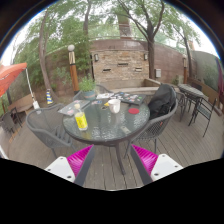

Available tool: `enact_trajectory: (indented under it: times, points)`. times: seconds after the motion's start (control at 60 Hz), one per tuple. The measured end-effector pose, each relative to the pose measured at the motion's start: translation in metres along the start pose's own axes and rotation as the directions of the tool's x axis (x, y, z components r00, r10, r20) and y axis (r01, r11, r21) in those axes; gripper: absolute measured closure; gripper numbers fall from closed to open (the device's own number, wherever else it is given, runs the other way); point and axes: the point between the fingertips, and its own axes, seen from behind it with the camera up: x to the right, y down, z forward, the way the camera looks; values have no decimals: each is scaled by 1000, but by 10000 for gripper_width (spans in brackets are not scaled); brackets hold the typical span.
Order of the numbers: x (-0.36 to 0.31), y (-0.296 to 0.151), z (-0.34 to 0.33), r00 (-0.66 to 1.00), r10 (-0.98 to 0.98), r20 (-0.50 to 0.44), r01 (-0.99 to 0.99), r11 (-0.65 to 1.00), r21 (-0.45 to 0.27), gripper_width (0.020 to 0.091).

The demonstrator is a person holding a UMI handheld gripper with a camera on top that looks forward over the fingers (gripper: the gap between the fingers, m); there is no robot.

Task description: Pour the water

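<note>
A round glass patio table (100,125) stands a few steps ahead of my gripper (111,158). On its left side is a yellow bottle (81,119). Near the middle sits a white cup (115,105), and a small red item (134,110) lies to its right. My two fingers with magenta pads (78,158) stand wide apart and hold nothing; only the wooden deck and the table's legs show between them. All the objects are well beyond the fingertips.
Metal chairs (48,128) ring the table; the right one carries a dark bag (161,101). A second table with chairs (196,98) stands at the far right. A brick wall (122,64), trees and a wooden post (72,68) close off the back. Wooden decking (110,172) lies underfoot.
</note>
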Motion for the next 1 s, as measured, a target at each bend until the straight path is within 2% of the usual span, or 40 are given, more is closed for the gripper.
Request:
enact_trajectory:
  times: [0.083,0.183,0.317,0.483,0.583,0.667,0.817,0.867,1.0]
  points:
    - [2,2,0,999,-1,-35,1,1000,-7,281]
    - [-9,-5,2,998,1,-63,1,999,33,284]
    - [-39,4,10,995,-5,-98,8,999,33,284]
    - [-94,8,38,998,-5,-65,9,998,62,281]
    - [-149,-1,69,1000,-14,-22,16,996,83,281]
    - [-187,-11,116,999,-42,-5,43,995,95,280]
    - [-217,-39,229,998,-60,17,56,982,181,276]
    - [-218,-48,266,997,-73,6,70,975,213,280]
    - [-207,-62,337,996,-68,-59,80,967,240,282]
